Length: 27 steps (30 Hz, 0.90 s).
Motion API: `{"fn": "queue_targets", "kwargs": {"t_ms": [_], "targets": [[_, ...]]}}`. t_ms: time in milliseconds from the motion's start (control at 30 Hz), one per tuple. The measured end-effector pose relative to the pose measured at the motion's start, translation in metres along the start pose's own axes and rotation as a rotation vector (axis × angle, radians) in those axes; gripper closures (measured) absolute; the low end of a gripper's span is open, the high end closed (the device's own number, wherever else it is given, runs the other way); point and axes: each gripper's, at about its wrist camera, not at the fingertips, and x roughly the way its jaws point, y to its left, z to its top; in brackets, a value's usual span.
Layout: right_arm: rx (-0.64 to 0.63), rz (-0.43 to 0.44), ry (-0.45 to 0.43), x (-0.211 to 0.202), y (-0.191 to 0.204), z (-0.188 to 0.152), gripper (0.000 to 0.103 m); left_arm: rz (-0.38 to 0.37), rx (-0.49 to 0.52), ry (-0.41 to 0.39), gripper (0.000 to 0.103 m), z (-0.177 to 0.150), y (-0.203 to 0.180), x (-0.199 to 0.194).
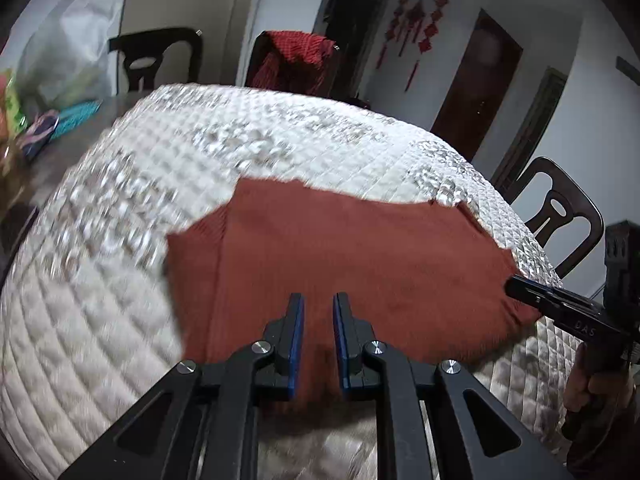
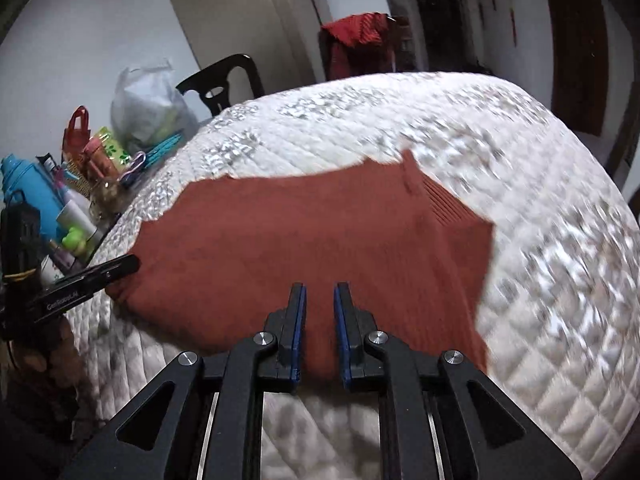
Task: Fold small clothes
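The rust-red garment [image 1: 340,256] lies spread across the middle of both views on a white quilted cover [image 1: 120,280] over the bench, its near edge lifted toward the cameras. In the left wrist view the left gripper [image 1: 319,336] has its 2 fingers nearly closed, with red cloth pinched in the narrow gap; the right gripper [image 1: 532,292] enters from the right edge, clamped on the garment's corner, and a hand [image 1: 580,384] shows below it. The right wrist view shows the right gripper [image 2: 320,332] gripping the hem the same way, and the left gripper [image 2: 120,266] at the left edge. Only this view shows the blue bottle [image 2: 28,196] and clutter at the left; only the left view shows a dark chair [image 1: 560,216] at the right.
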Motion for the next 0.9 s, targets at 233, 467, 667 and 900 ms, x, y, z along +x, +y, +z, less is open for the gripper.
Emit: {"fn": "queue_targets", "kwargs": {"t_ms": [233, 467, 667, 900], "targets": [[0.123, -0.076, 0.017, 0.028, -0.052, 0.020, 0.095, 0.072, -0.023, 0.050, 0.086, 0.011, 0.021, 0.035], [0.139, -0.123, -0.005, 0.019, -0.061, 0.026, 0.094, 0.108, -0.002, 0.021, 0.085, 0.016, 0.021, 0.032], [0.141, -0.117, -0.008, 0.018, -0.060, 0.029, 0.093, 0.152, 0.015, 0.028, 0.085, 0.019, 0.018, 0.033], [0.038, -0.036, -0.016, 0.013, -0.018, 0.029, 0.092, 0.180, 0.039, 0.020, 0.082, 0.015, 0.007, 0.026]]}}
